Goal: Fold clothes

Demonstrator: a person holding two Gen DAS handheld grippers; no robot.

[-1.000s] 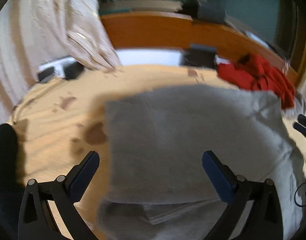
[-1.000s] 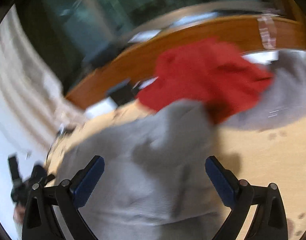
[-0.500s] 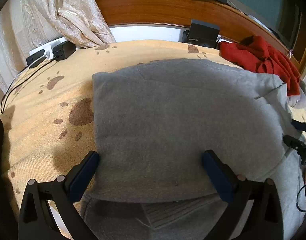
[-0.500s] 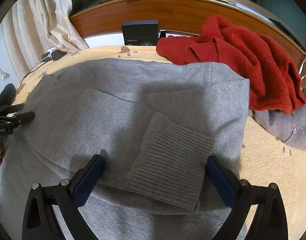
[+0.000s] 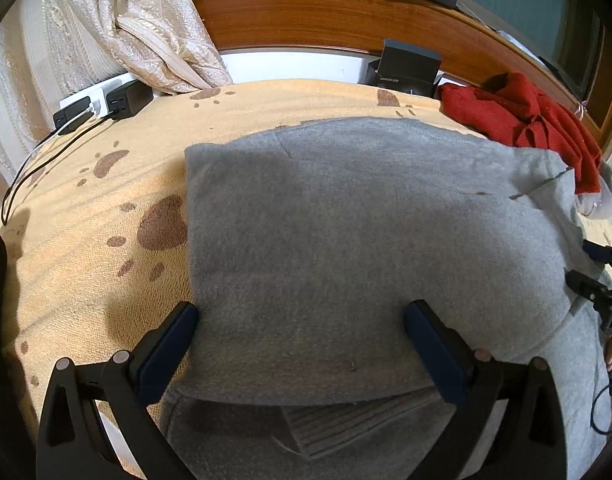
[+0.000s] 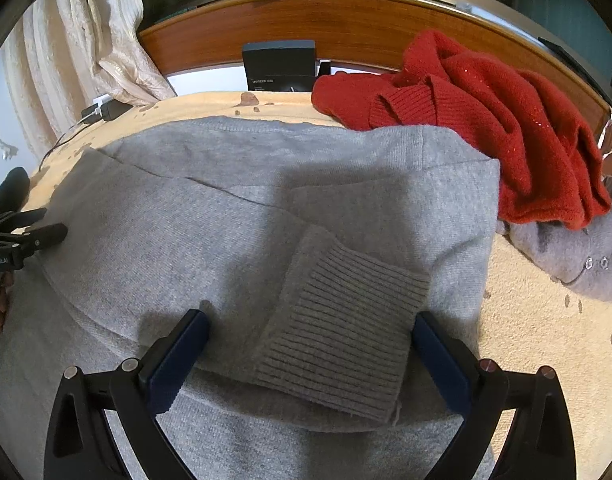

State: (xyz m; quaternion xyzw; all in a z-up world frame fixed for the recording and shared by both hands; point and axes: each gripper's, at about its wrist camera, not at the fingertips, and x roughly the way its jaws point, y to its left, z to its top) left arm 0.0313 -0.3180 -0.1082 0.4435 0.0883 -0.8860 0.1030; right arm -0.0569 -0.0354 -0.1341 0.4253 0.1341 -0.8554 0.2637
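My left gripper [image 5: 300, 344] sits low with its jaws spread wide, blue pads at seven and five o'clock of its view. My right gripper [image 6: 309, 354] is splayed likewise. From the right camera, the left one shows at nine o'clock; from the left camera, the right one at three o'clock.

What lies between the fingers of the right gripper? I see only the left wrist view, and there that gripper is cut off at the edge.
Observer: A ribbed sleeve cuff lies flat on the grey sweater, between the open fingers of the right gripper. Nothing is gripped.
Operator: And what is the grey thing beside the red sweater?
Observer: A second grey garment with two metal snaps. It sticks out from under the near edge of the red sweater.
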